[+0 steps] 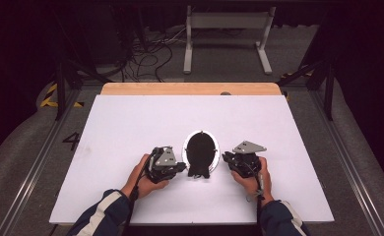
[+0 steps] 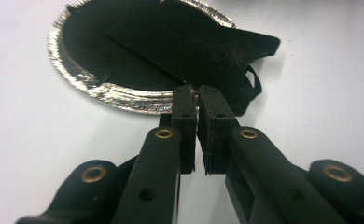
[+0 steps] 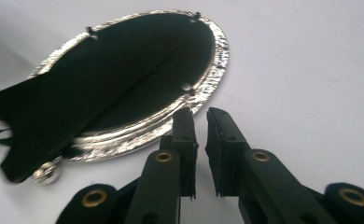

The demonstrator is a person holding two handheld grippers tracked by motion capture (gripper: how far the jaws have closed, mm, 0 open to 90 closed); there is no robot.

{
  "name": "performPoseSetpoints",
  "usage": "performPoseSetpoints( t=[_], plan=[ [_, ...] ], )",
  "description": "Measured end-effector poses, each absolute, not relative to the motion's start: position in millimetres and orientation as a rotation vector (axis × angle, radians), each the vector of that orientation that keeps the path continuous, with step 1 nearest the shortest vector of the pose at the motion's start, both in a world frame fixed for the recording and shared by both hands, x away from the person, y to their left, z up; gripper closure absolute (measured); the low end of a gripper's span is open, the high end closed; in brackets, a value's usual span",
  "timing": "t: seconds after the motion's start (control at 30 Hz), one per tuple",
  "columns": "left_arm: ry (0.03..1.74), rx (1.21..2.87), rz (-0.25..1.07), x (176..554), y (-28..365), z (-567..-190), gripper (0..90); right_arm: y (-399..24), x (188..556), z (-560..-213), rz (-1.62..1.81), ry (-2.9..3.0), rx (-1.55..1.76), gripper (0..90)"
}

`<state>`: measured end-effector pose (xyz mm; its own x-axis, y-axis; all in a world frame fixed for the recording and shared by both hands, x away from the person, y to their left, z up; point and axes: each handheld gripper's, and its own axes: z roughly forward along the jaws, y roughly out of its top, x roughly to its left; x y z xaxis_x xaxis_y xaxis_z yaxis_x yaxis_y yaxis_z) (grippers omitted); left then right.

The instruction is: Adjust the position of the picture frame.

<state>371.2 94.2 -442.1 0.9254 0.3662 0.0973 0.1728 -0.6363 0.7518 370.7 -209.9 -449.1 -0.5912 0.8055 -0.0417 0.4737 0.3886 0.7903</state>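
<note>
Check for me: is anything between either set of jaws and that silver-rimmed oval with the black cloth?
Nothing visible. The left gripper sits right at the black cloth edge; the right gripper is beside the silver rim, bare white table around.

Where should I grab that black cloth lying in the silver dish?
Probably the black cloth's loose tail that overhangs the silver dish's near rim, coming from the person's side. There it lies free of the dish, so the jaws of the left gripper could close on its edge.

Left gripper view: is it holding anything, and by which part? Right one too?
Right gripper: nothing, jaws apart beside the rim of the foil tray. Left gripper: tips at the near edge of the black cloth; a pinch cannot be told.
</note>
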Motion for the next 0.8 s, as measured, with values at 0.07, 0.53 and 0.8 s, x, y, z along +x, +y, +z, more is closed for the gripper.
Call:
performPoseSetpoints(
  t=[0.07, 0.53, 0.8],
  plan=[
    [0.377, 2.238, 0.309, 367, 106, -436, 83.1, -212, 364, -444, 1.086, 2.25, 1.066, 80.2],
    [0.585, 2.135, 0.386, 331, 207, -442, 65.6, -242, 333, -438, 1.155, 2.335, 1.057, 75.9],
    [0.689, 2.112, 0.44, 310, 236, -454, 38.9, -233, 330, -444, 1.14, 2.4, 1.034, 70.9]
  ],
)
